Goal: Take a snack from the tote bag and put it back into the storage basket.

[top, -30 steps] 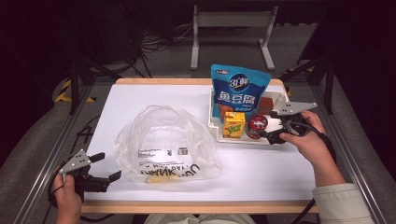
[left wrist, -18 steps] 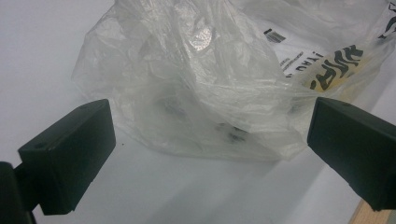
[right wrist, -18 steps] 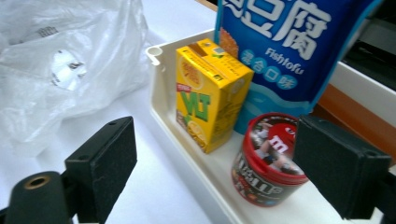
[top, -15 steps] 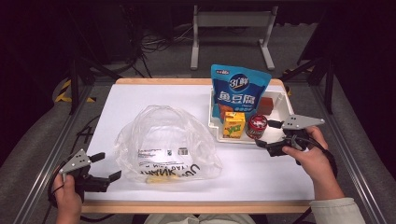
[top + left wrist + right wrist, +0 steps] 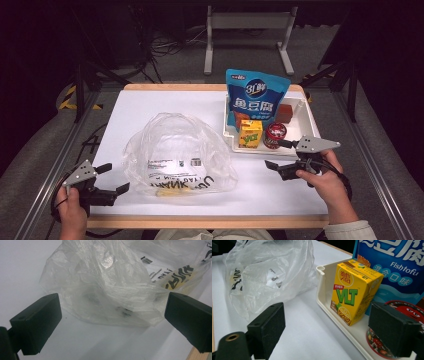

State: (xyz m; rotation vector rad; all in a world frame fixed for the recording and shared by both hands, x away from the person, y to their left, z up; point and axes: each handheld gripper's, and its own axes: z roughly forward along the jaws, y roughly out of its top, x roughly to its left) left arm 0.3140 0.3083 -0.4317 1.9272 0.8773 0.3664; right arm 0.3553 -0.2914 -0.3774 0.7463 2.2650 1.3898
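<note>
High view: right tool (image 5: 278, 154) jaws apart, holding nothing, just in front of the white tray (image 5: 306, 114), near the red can (image 5: 274, 135). Left tool (image 5: 113, 178) jaws apart, beside the plastic bag (image 5: 177, 156) on the counter (image 5: 150, 107).
Left gripper view: bag (image 5: 110, 282) between spread jaws, untouched.
Right gripper view: yellow carton (image 5: 352, 290) stands in the tray.

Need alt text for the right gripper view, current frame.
The open right claw points at a yellow VLT lemon tea carton standing in a white tray, with a red round tin beside it and a blue Fishtofu pouch behind. A crumpled clear plastic bag lies on the white table to the left.
</note>
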